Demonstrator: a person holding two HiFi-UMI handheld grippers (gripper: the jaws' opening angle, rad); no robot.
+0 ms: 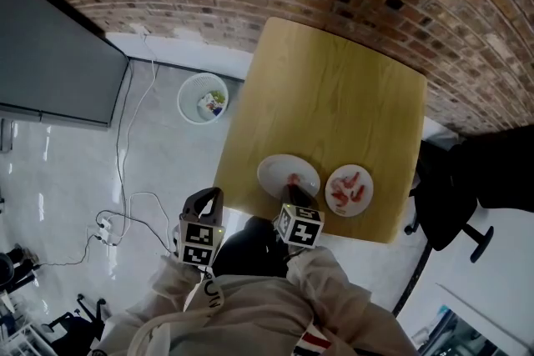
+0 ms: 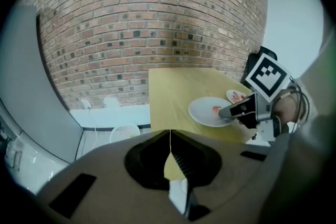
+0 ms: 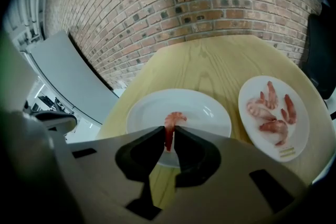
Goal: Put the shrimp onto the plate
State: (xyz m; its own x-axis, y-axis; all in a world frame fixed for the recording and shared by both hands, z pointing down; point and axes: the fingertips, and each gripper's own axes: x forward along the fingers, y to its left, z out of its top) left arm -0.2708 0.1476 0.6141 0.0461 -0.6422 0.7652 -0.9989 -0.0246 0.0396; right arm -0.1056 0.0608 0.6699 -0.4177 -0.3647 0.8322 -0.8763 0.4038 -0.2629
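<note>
- Our right gripper (image 3: 169, 132) tilts steeply down, its jaws narrow and pinching the shrimp (image 3: 171, 120).
- The shrimp's long axis runs 6 to 12 o'clock, curled end at 12, over the white plate (image 3: 207, 110).
- Our left gripper (image 2: 170, 136), jaws together and empty, hangs at the plate's 8 o'clock.

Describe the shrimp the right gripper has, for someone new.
On the yellow wooden table, find the left round white plate. The lone pink curled shrimp over it, pinched by the right gripper, is it; the others lie on the right plate.
</note>
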